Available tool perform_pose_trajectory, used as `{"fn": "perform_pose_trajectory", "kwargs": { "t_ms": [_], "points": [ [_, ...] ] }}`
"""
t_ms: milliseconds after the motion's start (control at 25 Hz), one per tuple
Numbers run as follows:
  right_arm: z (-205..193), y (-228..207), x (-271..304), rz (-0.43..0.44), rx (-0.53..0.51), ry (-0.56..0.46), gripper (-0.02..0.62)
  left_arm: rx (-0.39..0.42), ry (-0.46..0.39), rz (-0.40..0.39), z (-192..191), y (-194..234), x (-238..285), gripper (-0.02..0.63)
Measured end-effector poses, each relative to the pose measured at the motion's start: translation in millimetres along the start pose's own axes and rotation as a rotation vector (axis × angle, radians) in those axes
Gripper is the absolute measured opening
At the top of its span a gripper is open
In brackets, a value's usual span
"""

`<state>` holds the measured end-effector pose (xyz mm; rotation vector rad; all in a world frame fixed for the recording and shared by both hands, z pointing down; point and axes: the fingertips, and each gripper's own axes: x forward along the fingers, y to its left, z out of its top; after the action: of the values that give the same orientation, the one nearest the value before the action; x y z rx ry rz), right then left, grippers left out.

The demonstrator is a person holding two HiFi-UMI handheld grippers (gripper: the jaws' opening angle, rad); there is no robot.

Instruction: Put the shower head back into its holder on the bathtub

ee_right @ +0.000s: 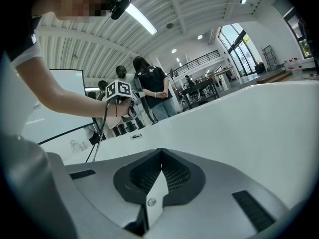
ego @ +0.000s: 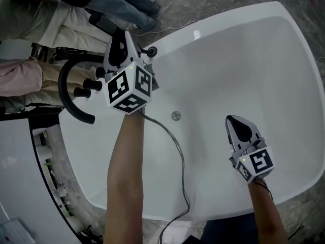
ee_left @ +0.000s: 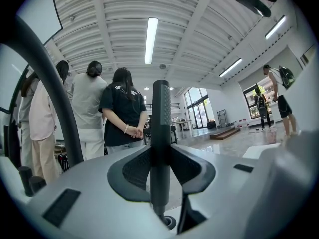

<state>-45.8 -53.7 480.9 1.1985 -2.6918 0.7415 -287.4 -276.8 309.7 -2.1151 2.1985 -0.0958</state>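
The task looked almost finished, but not fully. The left gripper (ee_left: 160,156) was closed on the shower head (ee_left: 160,113), a slim dark stick. It held the stick upright at the left rim of the bathtub (ego: 244,44), close to the black faucet (ego: 66,93). In the left gripper view the lower end of the shower head came down to a small round ring (ee_left: 168,221). I took this ring for the holder. I could not tell whether the end sat fully inside it or only touched its mouth. So what was left, in my judgement, was to press the shower head down until it sat firm, and then to open the jaws.

The right gripper (ee_right: 158,156) had its jaws together with nothing between them. It hung over the inside of the bathtub near the right rim and took no part.

The bathtub was white, glossy and dry-looking, with a small metal drain (ego: 176,115) near the middle of its bottom. The room was a large hall with a ribbed white ceiling, long strip lights (ee_left: 150,40), tall windows (ee_left: 199,106) and a shiny floor. Several people (ee_left: 122,108) stood just behind the left rim, backs turned.
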Motion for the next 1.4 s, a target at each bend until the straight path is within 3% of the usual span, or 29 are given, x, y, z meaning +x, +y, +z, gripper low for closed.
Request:
{"fn": "perform_pose_trajectory", "kwargs": {
  "t_ms": [680, 1400],
  "points": [
    [-20, 0, 0, 0.002, 0.0, 0.003, -0.006, -0.007, 0.008, -0.014, -24, -2, 5, 0.118],
    [-32, -9, 3, -0.002, 0.012, 0.008, -0.006, -0.075, 0.056, 0.018, -61, 2, 7, 0.118]
  ]
}}
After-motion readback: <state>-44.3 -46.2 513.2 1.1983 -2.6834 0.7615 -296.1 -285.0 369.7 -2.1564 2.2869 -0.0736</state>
